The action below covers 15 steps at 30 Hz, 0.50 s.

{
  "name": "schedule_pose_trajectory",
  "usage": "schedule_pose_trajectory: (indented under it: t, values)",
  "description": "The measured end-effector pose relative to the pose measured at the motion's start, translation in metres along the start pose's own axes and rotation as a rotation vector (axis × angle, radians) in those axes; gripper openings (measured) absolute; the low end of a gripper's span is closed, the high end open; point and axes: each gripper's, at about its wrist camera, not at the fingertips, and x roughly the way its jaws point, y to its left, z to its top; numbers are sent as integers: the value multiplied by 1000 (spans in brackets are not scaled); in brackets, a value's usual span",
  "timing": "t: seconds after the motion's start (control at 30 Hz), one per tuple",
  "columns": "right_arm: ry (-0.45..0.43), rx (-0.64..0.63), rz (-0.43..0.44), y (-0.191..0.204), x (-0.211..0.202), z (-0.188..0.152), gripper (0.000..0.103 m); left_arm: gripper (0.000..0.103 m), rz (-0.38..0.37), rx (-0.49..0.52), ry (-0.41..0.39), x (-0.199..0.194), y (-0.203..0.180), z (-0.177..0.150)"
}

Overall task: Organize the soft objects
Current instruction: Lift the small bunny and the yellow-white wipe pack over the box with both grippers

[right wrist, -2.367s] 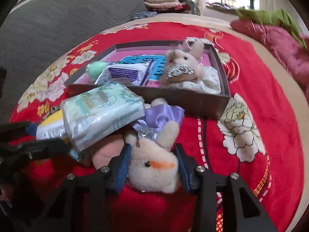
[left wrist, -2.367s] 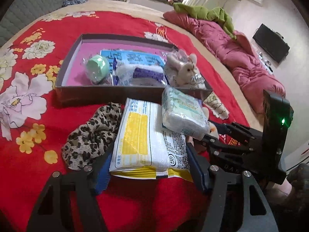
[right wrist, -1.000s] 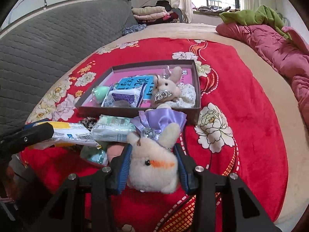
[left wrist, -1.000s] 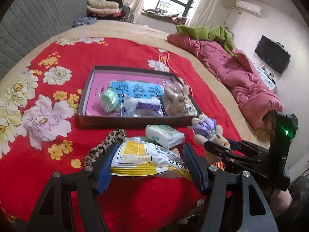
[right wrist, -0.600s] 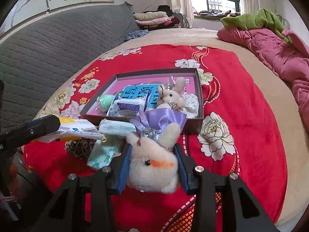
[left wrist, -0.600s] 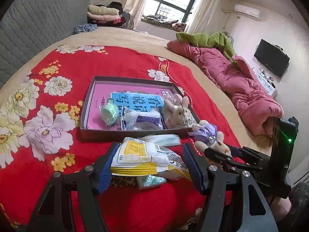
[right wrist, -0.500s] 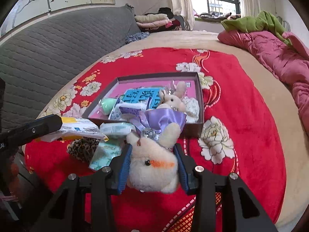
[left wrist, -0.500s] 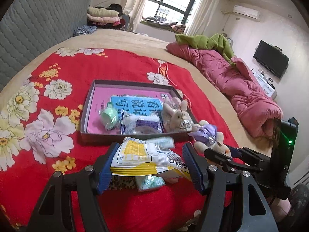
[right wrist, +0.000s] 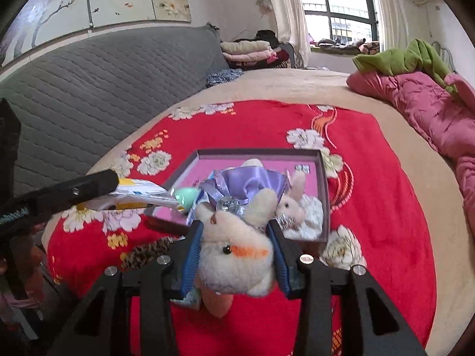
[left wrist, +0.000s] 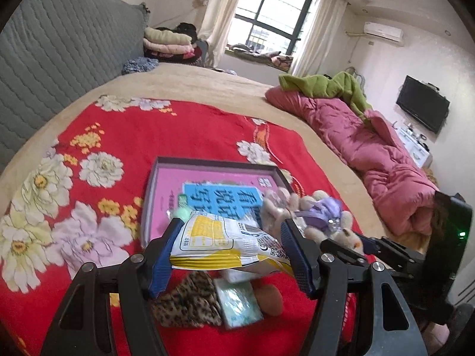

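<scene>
My left gripper (left wrist: 228,244) jaws grip the yellow packet (left wrist: 219,244), my right gripper (right wrist: 236,256) jaws the plush rabbit (right wrist: 234,261), both above the bed's near edge. Next I carry them over the box (right wrist: 324,190) and let go.

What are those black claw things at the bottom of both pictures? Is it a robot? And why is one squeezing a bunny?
Not a robot. A person holds a grabbing tool in each hand, and each tool has a camera looking along its two fingers. That makes two pictures, one per hand.

The left gripper is shut on a yellow and white packet. The right gripper is shut on a plush bunny with a purple bow.

Below lies a bed with a red flowered blanket. On it sits a shallow box already holding another bunny. A leopard-print cloth and a small tissue pack lie beside it.
</scene>
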Motion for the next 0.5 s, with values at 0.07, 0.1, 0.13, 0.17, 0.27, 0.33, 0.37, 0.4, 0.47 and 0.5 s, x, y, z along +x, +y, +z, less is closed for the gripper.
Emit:
schedule_pose_trajectory:
  t: [0.07, 0.1, 0.13, 0.17, 0.27, 0.33, 0.37, 0.4, 0.47, 0.5]
  values:
    - [-6, -9, -1, 2, 3, 8, 43, 68, 9, -5, -7, 3, 2, 7]
    - [-14, -12, 0, 4, 4, 13, 43, 68, 12, -11, -7, 5, 4, 11]
    - [-19, -13, 2, 4, 4, 16, 43, 68, 17, -16, -8, 7, 5, 15]
    - [-21, -15, 4, 5, 5, 19, 43, 68, 23, -19, -10, 9, 6, 18]
    - [-25, -25, -3, 9, 12, 32, 43, 68, 51, -24, -9, 18, 10, 29]
    - [1, -26, -8, 10, 21, 39, 43, 68, 81, -11, -13, 24, 10, 33]
    - [6, -17, -6, 10, 25, 42, 43, 68, 91, -11, -12, 28, 10, 35]
    - [7, -10, -4, 9, 28, 45, 43, 68, 98, -10, -11, 31, 11, 37]
    - [4, -13, -16, 11, 30, 49, 43, 68, 107, -8, -19, 35, 11, 41]
    - [1, -15, -16, 12, 32, 51, 43, 68, 110, -11, -19, 37, 12, 42]
